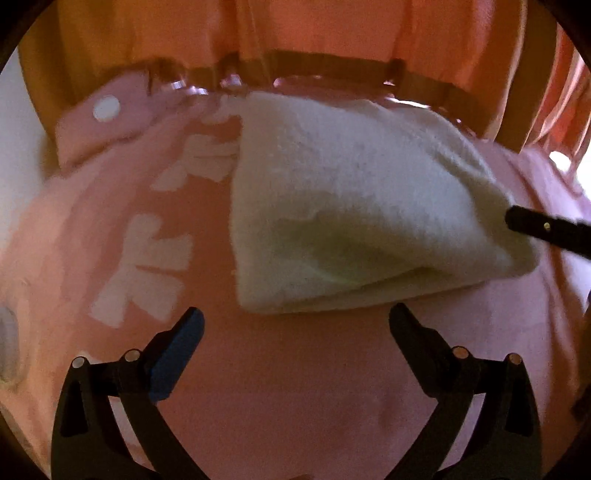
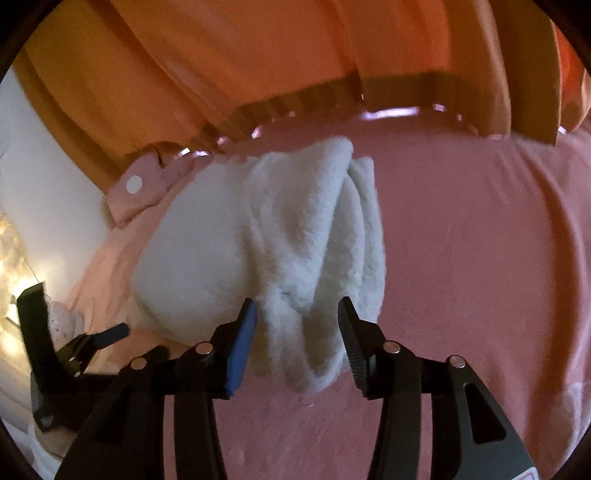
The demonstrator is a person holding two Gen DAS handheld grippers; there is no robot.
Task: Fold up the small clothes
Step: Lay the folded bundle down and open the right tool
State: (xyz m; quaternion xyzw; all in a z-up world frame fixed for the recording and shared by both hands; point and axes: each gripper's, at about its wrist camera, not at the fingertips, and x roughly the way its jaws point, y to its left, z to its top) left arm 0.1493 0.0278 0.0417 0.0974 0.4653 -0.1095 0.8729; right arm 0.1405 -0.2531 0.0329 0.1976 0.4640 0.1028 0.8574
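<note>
L gripper [image 1: 295, 325] w/ fingers spread wide, nothing between them; blue pad on the left finger [image 1: 177, 354]. It hovers just near of a white fluffy cloth [image 1: 343, 199], folded, lying on a pink sheet [image 1: 295, 387]. Not touching the cloth. White letters [image 1: 147, 258] printed on the sheet, left of the cloth, partly covered by it. A black finger tip of the R gripper [image 1: 546, 227] comes in from the right, at the cloth's right corner; contact unclear. Orange curtain [image 1: 332, 29] at far side. White dot [image 1: 106, 108] on pink flap, far left.

Fluffy white terry cloth [image 1: 332, 206] lies on a smooth, matt pink fabric cover [image 1: 295, 369]
</note>
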